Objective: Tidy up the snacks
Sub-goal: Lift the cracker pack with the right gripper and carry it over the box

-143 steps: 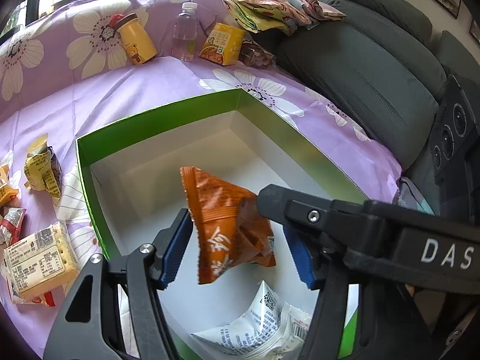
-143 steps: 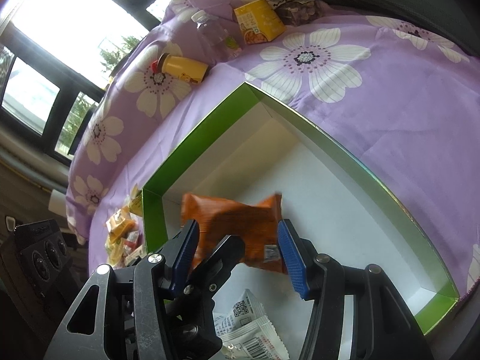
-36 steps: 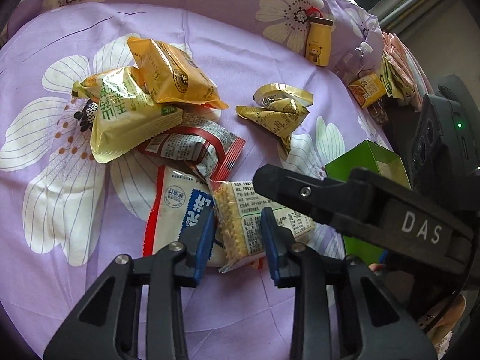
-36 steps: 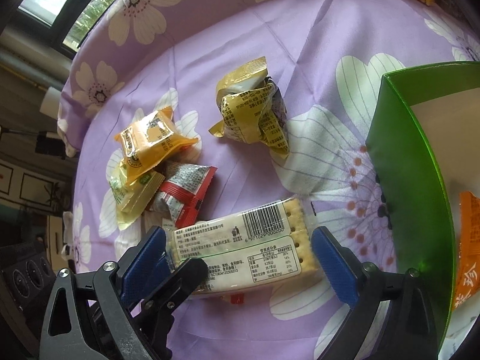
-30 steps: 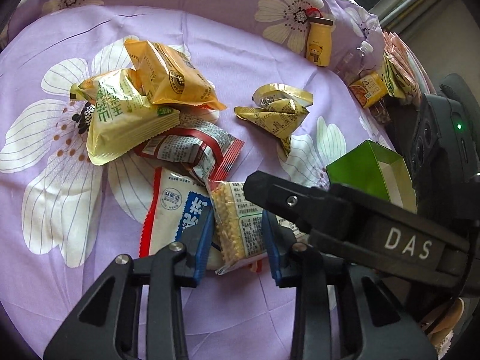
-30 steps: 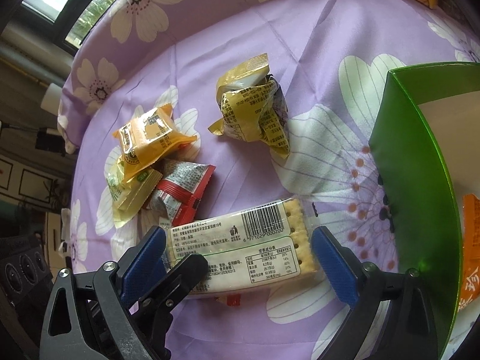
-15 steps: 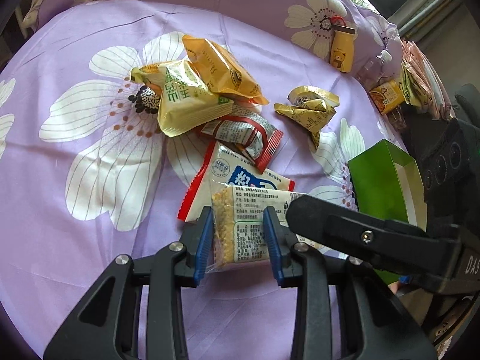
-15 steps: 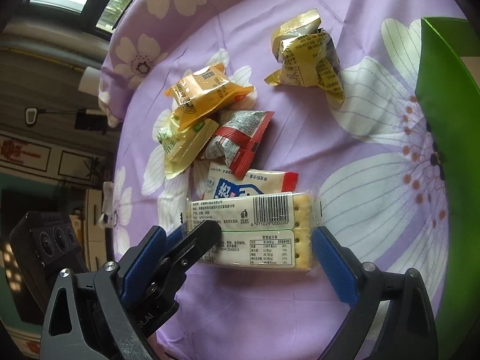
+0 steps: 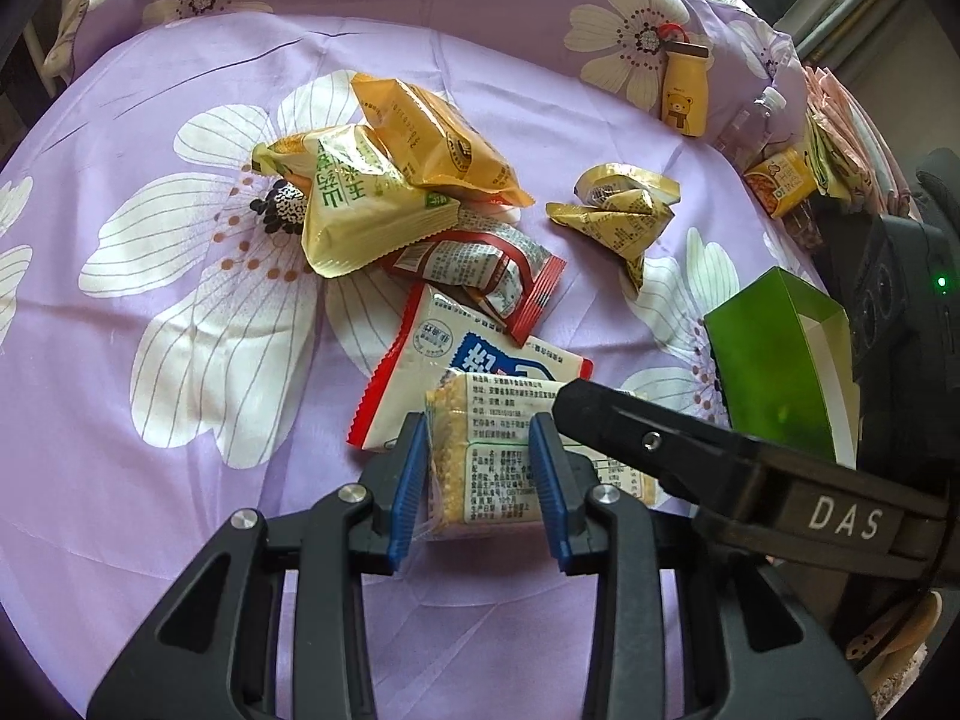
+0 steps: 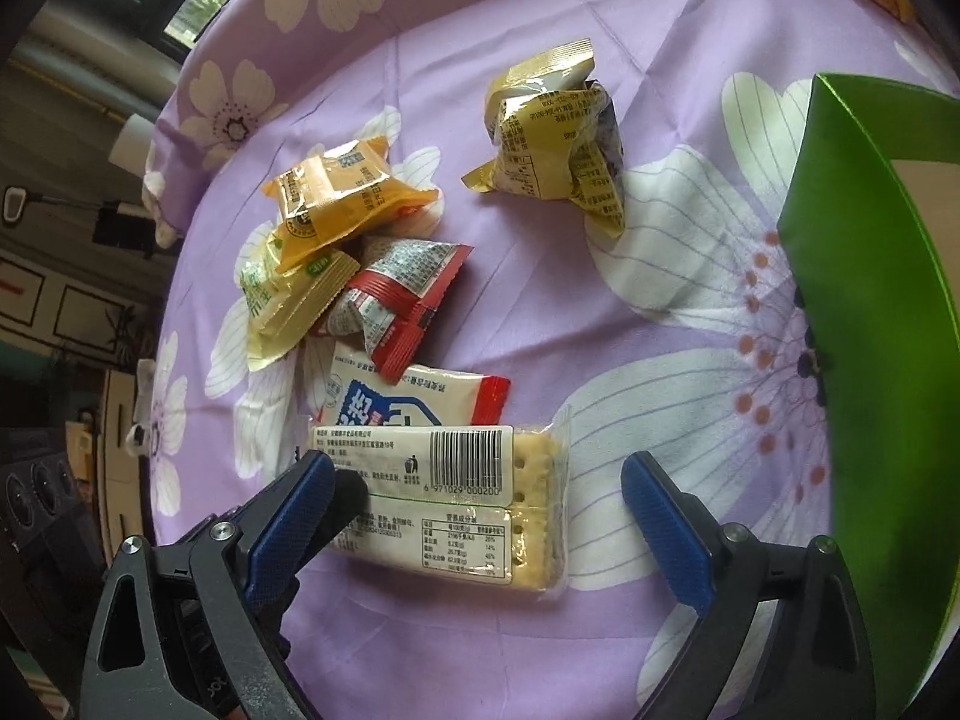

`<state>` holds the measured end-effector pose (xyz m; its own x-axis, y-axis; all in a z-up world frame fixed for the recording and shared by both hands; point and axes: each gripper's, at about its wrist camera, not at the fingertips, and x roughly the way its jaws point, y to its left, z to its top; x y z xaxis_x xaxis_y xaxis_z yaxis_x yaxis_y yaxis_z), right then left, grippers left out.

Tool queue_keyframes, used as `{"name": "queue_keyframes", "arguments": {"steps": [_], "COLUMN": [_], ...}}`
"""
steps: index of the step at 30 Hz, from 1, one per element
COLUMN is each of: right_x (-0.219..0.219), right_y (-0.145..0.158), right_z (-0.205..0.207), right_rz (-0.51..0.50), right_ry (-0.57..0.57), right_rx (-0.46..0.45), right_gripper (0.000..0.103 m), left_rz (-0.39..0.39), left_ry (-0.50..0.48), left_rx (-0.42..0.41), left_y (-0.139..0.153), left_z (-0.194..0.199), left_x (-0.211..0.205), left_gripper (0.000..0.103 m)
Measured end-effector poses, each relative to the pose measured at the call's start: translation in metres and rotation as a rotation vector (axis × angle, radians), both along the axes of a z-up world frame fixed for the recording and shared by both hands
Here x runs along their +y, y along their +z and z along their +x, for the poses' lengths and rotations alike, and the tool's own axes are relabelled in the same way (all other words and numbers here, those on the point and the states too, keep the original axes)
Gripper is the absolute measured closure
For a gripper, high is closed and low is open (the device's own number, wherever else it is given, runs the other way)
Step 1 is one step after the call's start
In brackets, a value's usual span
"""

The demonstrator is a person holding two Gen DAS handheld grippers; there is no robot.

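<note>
Left gripper (image 9: 480, 468) pointed steeply down at a purple cloth with white flower print (image 9: 180, 420). Its blue pads stood narrow, one on each side of a clear-wrapped rectangular pack of pale crackers with a white printed label (image 9: 480, 450); the pads looked to press on the pack's end, the wrapper bunched at the left pad.

Right gripper (image 10: 480, 498) stood wide, its pads either side of the same cracker pack (image 10: 456, 492) along its length. The right pad was clear of the wrapper. The left gripper's black finger lay between the left pad and the pack, so contact there could not be judged.

The pack's far edge lay over a flat white packet with red ends and blue characters (image 9: 444, 354). Beyond that, in a loose heap: a crumpled red-and-silver foil packet (image 9: 480, 267), a pale yellow pouch with green characters (image 9: 360, 204) and an orange-yellow pouch (image 9: 432, 138) on top. A crumpled gold foil wrapper (image 9: 618, 210) lay apart from the heap.

An open green cardboard box with white inside (image 10: 870, 276) stood beside the pack, not touching.
</note>
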<state>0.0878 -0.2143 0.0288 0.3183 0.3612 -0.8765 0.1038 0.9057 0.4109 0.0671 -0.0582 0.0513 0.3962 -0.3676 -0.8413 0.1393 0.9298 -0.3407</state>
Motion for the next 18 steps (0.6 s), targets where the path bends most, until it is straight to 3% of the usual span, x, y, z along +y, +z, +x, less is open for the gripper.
{"name": "queue_keyframes", "arguments": {"steps": [2,6,13,18], "right_x": [0.001,-0.004,-0.003,-0.006], "right_y": [0.003,-0.004,0.001,0.021], "right_z": [-0.001,0.000,-0.008,-0.019], "right_rz": [-0.003,0.135,0.122,0.110], "right_ry": [0.007,0.013,0.007,0.007], "right_rx": [-0.021,-0.001,-0.022,-0.067], "right_gripper": [0.014,0.017,0.019,0.020], "left_rz": [-0.009,-0.009,0.023,0.022], "left_ry": [0.007,-0.003,0.001,-0.003], "left_rx": [0.005,0.002,-0.020,-0.074], "left_y": [-0.001,-0.001,0.005,0.025], "left_z": [0.002,0.001,-0.004,-0.013], "left_x": [0.000,-0.005,-0.010,-0.014], "left_gripper": [0.068,0.069,0.069,0.069]}}
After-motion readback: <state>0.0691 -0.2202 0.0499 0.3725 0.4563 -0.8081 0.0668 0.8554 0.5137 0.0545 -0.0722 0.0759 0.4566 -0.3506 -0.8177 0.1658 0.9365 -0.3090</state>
